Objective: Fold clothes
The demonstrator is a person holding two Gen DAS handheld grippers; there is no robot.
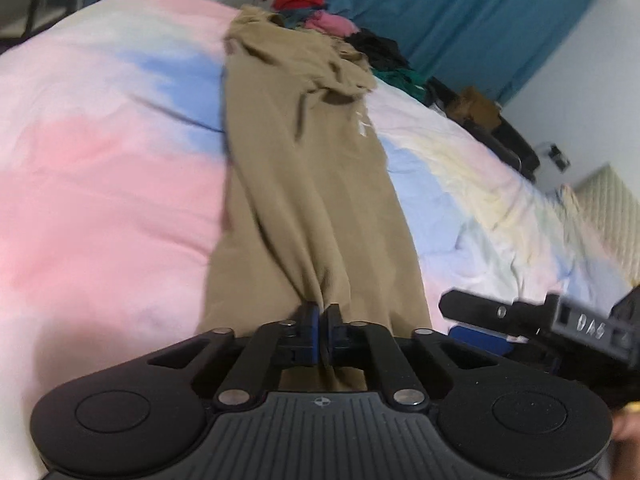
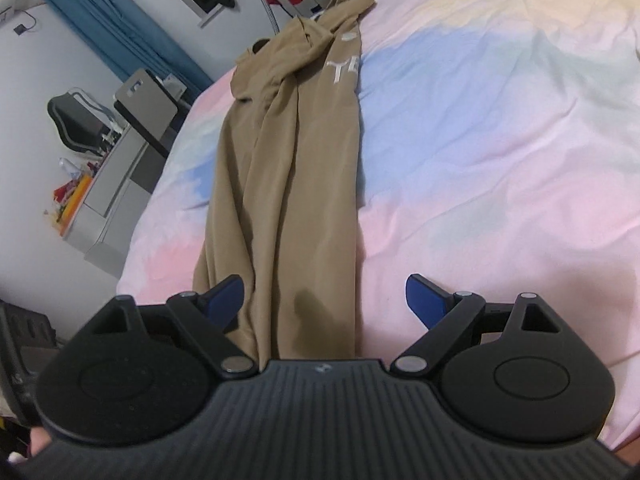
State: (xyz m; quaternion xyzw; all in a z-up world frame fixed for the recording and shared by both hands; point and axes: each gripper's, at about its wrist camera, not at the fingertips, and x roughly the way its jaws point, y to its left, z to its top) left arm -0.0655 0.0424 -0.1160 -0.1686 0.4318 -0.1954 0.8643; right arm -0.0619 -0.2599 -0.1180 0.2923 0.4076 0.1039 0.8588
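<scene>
A wide bed (image 2: pixel 500 140) under a soft cotton cover dyed in pastel pink, blue and pale yellow fills most of both views. Beyond its far edge hang teal-blue curtains (image 1: pixel 460 12) against pale grey-white walls (image 1: pixel 580 108). In the right wrist view, a grey cabinet (image 2: pixel 116 188) and a black-and-white chair (image 2: pixel 76 120) stand at the left.

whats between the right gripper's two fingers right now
The near end of the tan garment lies between the open right gripper fingers, over the pastel bedsheet, as the right wrist view shows.
</scene>
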